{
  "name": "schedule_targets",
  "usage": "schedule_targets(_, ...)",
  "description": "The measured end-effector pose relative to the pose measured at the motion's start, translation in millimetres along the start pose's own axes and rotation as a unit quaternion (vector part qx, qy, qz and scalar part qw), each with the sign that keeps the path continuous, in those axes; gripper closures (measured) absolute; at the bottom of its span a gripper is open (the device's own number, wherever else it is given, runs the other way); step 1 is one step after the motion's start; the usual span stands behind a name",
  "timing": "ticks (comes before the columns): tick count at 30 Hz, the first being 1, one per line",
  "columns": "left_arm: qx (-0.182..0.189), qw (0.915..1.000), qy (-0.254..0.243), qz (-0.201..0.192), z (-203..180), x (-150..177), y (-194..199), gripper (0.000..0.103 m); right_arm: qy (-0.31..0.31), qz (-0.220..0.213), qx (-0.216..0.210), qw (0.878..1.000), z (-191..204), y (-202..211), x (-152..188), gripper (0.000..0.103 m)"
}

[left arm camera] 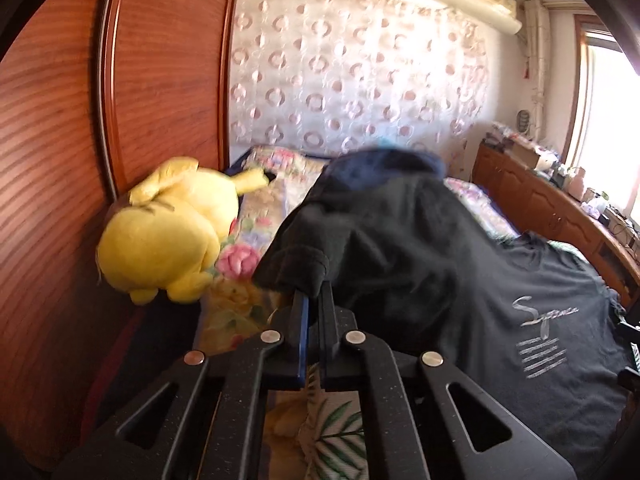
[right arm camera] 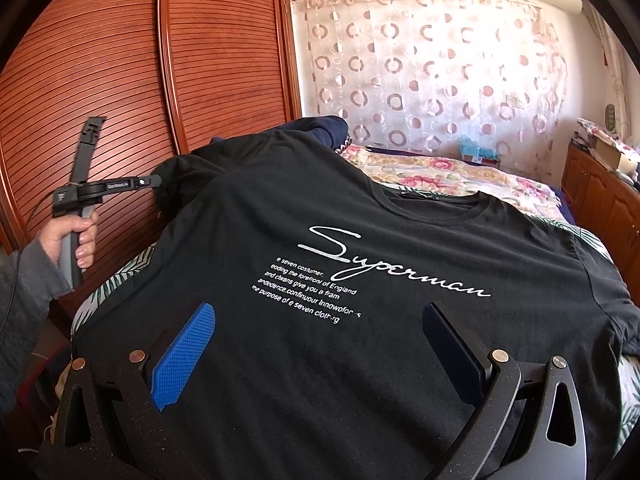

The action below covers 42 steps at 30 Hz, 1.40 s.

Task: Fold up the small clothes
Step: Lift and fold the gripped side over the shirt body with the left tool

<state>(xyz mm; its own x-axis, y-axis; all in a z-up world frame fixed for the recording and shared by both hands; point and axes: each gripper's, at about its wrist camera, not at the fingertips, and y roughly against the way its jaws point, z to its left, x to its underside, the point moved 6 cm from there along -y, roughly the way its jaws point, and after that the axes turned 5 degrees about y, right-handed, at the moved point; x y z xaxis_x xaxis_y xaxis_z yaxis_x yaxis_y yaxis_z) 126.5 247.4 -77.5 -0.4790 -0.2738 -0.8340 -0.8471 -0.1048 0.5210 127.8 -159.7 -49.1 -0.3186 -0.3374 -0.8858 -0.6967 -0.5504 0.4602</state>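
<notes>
1. At the far left of both views stood a slatted wooden wardrobe (right arm camera: 120, 80), filling the upper left of the frame.
2. In the right wrist view, a hand (right arm camera: 78, 240) at the left edge held the handle of the left tool (left arm camera: 310, 292), whose tip reached to the shirt's sleeve.
3. In the left wrist view, a yellow plush toy (left arm camera: 168, 232) lay at centre left on the bed (left arm camera: 256, 216), against the wardrobe.
4. Just right of it, the left tool was closed on the sleeve (left arm camera: 296, 266) of the black T-shirt (right arm camera: 320, 272), the cloth bunched and lifted at the tip of its fingers.
5. The T-shirt lay face up across the flowered bed, print uppermost, taking the centre and right of both frames.
6. The right tool (right arm camera: 320, 344) stood wide open at the bottom of its own view, fingers either side of the shirt's lower front and gripping nothing.
7. The step in hand looked like the first fold: bringing the sleeve in over the chest.
8. The next move probably called for carrying the sleeve rightward across the print and laying it flat, while the right tool held the body steady.
9. At the right edge ran a wooden cabinet (left arm camera: 560, 208) under a bright window (left arm camera: 608, 128).
</notes>
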Motion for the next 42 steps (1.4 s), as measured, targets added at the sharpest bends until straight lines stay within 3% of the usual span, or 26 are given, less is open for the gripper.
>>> schedule_targets(4, 0.018, 0.9992, -0.005, -0.034, -21, -22, 24, 0.099, -0.009, 0.000, 0.004, 1.000, -5, 1, 0, 0.000)
schedule_targets(9, 0.056, 0.9966, -0.034, -0.050, -61, -41, 44, 0.099, -0.015, -0.004, 0.011, 1.000, -7, 4, 1, 0.000)
schedule_targets(15, 0.118, 0.9896, -0.077, -0.026, -132, -46, 41, 0.099, -0.030, -0.015, 0.026, 0.999, -15, 10, -1, 0.000)
schedule_targets(20, 0.134, 0.9822, -0.132, 0.005, -186, -25, 32, 0.098, -0.045, -0.023, 0.038, 0.998, -22, 15, 2, 0.000)
schedule_targets(22, 0.134, 0.9812, -0.138, 0.016, -194, -18, 31, 0.094, -0.047, -0.021, 0.042, 0.998, -20, 15, 5, 0.000)
schedule_targets(26, 0.124, 0.9820, -0.141, 0.019, -189, -12, 30, 0.068, -0.040, -0.013, 0.042, 0.998, -12, 10, 8, 0.001)
schedule_targets(30, 0.128, 0.9829, -0.131, 0.019, -169, -14, 35, 0.058, -0.035, -0.001, 0.029, 0.999, -5, 0, 3, 0.005)
schedule_targets(34, 0.120, 0.9851, -0.122, 0.010, -152, -15, 40, 0.025, -0.013, 0.008, 0.012, 1.000, 6, -15, -11, 0.010)
schedule_targets(42, 0.088, 0.9919, -0.091, -0.004, -121, -15, 45, 0.021, 0.027, 0.015, -0.055, 0.998, 43, -68, -54, 0.027)
